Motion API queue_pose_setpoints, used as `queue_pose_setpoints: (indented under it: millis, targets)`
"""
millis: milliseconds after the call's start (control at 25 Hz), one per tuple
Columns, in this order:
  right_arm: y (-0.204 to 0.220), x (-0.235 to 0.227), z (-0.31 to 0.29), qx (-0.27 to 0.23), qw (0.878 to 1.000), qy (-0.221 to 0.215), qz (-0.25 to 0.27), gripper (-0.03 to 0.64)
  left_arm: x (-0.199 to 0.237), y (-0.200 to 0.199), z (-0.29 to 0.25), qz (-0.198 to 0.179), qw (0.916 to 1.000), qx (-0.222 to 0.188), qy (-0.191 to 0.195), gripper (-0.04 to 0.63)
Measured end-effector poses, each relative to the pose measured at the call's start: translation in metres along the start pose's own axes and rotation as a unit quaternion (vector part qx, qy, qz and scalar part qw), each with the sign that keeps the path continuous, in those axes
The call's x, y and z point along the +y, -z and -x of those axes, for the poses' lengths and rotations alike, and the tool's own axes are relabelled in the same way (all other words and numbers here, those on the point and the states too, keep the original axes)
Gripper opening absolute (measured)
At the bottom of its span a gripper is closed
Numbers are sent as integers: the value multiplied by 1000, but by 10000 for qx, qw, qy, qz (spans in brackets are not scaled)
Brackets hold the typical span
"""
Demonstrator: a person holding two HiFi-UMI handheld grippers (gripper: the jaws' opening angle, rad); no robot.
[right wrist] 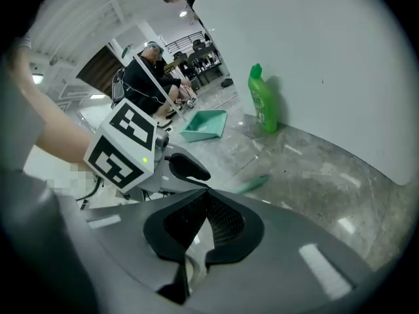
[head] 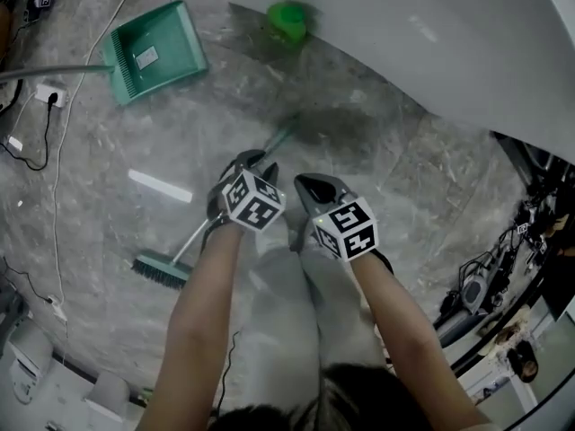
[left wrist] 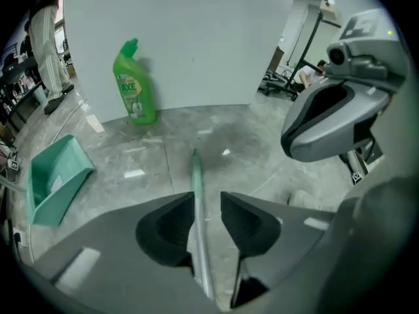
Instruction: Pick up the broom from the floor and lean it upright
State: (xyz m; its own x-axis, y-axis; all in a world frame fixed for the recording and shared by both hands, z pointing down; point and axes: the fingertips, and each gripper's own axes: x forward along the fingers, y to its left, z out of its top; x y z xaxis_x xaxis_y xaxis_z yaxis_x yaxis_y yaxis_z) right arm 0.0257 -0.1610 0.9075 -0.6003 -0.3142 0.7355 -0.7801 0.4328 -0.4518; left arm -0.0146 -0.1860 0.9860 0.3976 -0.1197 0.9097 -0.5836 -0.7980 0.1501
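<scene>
while the head view shows the whole broom (head: pixel 163 271) lying flat on the floor (head: pixel 377 160), only the left gripper view shows its handle (left wrist: pixel 196 175) passing between the jaws of your left gripper (left wrist: pixel 208 209), which stand wide apart and do not press it. your right gripper (right wrist: pixel 204 213) has its jaws closed tip to tip on nothing. both your forearms reach down side by side, grippers tilted steeply floorward. the broom's long axis runs from brush head at lower left to green handle tip at upper right.
</scene>
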Motion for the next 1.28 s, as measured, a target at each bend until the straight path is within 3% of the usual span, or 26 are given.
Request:
queue_pose_setpoints:
  millis: [160,320,520,720,1000,1280]
  targets:
    - [20,-27,-25,247,9993,51,288,2,8,19,-37,144,9993,344,90,121]
    - [25,-47,-39,297,9989,135,326,2,17,33,-62,-17,9981,623,-12,121]
    - [16,-65,-44,190,9990,175,352,2,12,38,-77,-116,9969,775,98,90]
    - [9,-78,-41,123,9988,264,405,2,13,38,-78,88,9968,799,7,83]
    - [6,-63,-15,262,9981,172,530,2,11,29,-54,321,9957,870,-54,72]
    - [-32,-32,26,108,9986,83,515,2,20,-1,2,284,9972,597,-361,72]
